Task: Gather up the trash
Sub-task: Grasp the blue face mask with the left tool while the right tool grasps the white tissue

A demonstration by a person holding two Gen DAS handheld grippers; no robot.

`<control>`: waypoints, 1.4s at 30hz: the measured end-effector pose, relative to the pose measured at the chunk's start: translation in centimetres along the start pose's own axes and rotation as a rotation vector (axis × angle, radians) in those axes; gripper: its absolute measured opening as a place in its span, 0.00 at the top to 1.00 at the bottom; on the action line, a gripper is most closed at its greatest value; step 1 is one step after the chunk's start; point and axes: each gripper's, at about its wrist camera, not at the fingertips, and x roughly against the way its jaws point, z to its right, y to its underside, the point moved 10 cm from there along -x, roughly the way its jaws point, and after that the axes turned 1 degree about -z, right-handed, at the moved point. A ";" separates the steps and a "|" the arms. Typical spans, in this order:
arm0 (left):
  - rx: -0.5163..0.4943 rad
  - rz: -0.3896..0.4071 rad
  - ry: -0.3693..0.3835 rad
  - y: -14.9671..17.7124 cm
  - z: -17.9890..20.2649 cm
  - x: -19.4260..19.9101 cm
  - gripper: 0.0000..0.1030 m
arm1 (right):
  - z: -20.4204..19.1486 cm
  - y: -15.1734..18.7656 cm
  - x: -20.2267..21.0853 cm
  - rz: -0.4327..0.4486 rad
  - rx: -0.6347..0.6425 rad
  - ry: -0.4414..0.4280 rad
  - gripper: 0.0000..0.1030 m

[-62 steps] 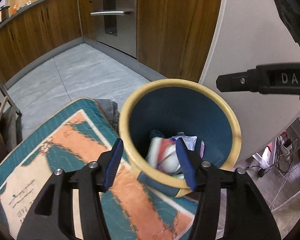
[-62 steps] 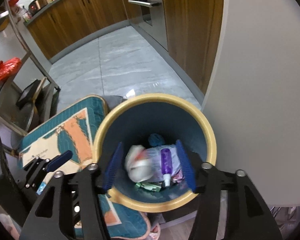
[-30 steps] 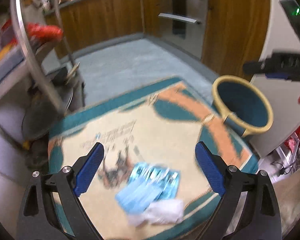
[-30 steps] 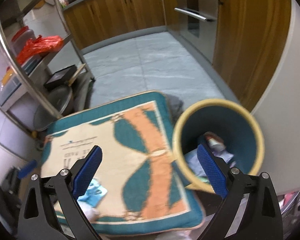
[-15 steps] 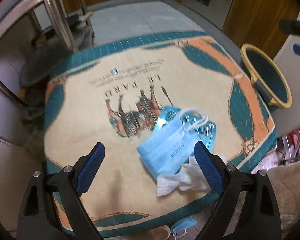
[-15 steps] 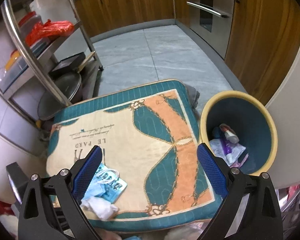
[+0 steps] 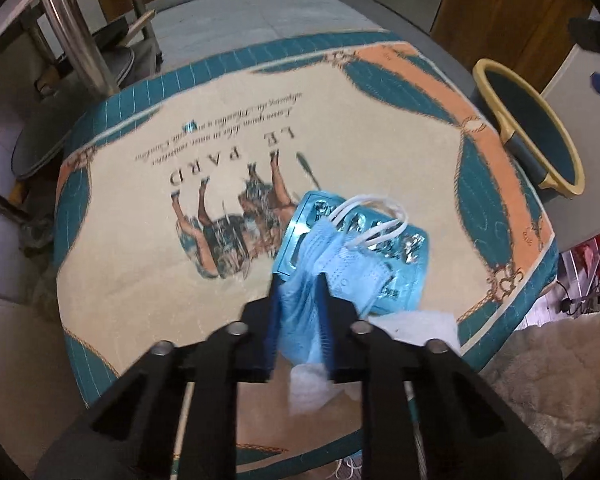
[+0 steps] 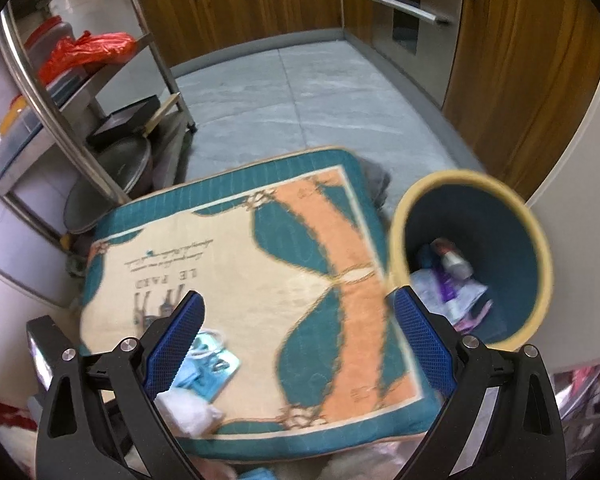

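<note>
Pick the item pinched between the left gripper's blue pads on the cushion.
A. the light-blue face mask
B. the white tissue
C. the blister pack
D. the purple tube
A. In the left wrist view the left gripper has just closed its blue pads on the bunched light-blue face mask, which lies over the blister pack; the white tissue lies beside it, untouched.

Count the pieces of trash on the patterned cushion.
3: a blue face mask in the left gripper, whose jaws have just been closing; a blister pack under it; a white tissue beside them. More may hide beneath.
</note>
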 end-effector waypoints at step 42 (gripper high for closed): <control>-0.061 0.241 -0.005 -7.0 -4.0 11.2 0.94 | -8.2 4.2 -1.8 -0.093 0.274 -0.112 0.86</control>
